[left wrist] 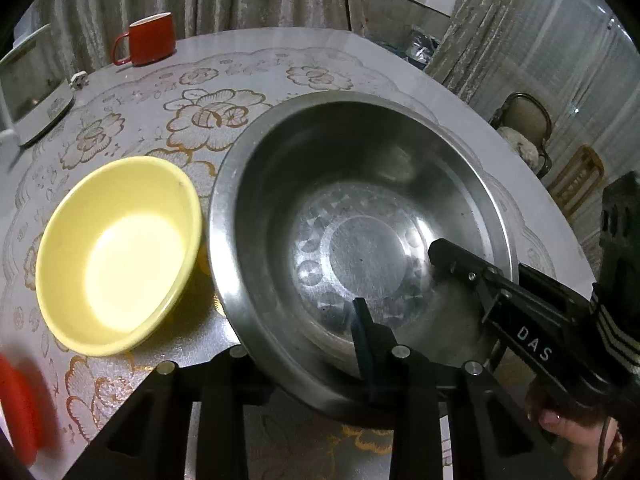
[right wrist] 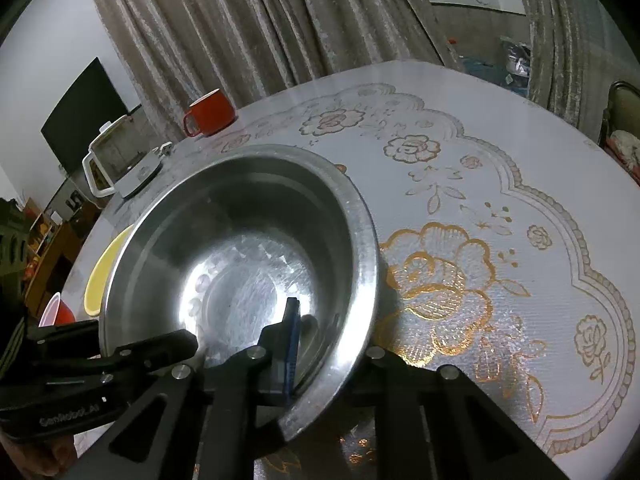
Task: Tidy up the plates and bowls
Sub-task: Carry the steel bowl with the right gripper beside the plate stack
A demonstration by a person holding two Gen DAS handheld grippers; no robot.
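A large steel bowl (left wrist: 360, 208) (right wrist: 240, 248) stands on the table with the flowered cloth (right wrist: 480, 220). A pale yellow bowl (left wrist: 120, 252) (right wrist: 102, 276) sits empty just left of it. My left gripper (left wrist: 298, 332) straddles the steel bowl's near rim, blue-padded finger inside, other finger outside, shut on the wall. In the left wrist view my right gripper (left wrist: 440, 252) reaches in over the bowl's right rim. In its own view the right gripper (right wrist: 334, 332) is shut on that rim, one finger inside and one outside. The left gripper (right wrist: 188, 340) shows at lower left.
A red mug (left wrist: 150, 38) (right wrist: 210, 114) stands at the far edge. A white jug (left wrist: 32, 92) (right wrist: 120, 168) is at the far left, a red cup (right wrist: 56, 312) near the left edge. Chairs (left wrist: 524, 120) stand beyond the table's right side.
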